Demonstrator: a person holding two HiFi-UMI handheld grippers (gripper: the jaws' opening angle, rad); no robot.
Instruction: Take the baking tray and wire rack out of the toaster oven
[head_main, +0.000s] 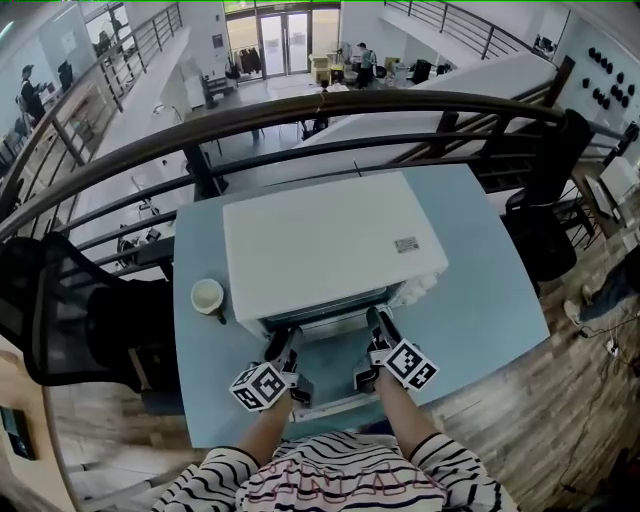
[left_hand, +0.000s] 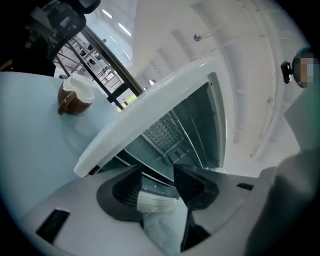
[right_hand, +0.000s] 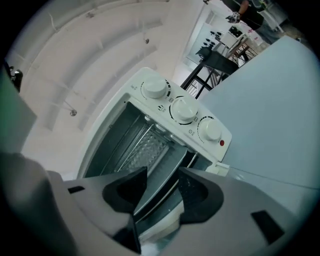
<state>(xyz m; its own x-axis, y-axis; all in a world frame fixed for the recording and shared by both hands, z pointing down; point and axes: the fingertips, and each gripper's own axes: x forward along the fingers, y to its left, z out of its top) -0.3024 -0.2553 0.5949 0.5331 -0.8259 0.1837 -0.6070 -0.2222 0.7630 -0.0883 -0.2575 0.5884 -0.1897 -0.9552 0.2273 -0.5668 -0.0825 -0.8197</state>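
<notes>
Both tools are at the mouth of the toaster oven (head_main: 320, 240) and nothing is gripped. The left hand-held gripper (left_hand: 157, 172) has its jaws apart and bare, and the right hand-held gripper (right_hand: 164, 172) matches it, jaws parted with only open air between the pads. Directly beneath and just ahead of both sits the dropped-down door (head_main: 330, 362), its white front lip under the jaws, so the oven is already open and this reads as the reach-in step. Ahead of the jaws, inside the cavity, the wire rack (right_hand: 131, 137) shows as thin bars, with a diamond-patterned sheet (right_hand: 147, 150) beside it that I take to be the baking tray. Both are fully inside, well beyond the fingertips. Just off the right tool's outer side runs the column of knobs (right_hand: 184, 109). Out past the left tool's outer side, a cup (head_main: 208, 297) stands on the worktop (head_main: 480, 290), clear of the path. Both tools sit rolled against the oven's lines, so the next move calls for levelling them, carrying them over the door into the opening, then closing on the front edge of whichever piece comes first and drawing it straight out.
</notes>
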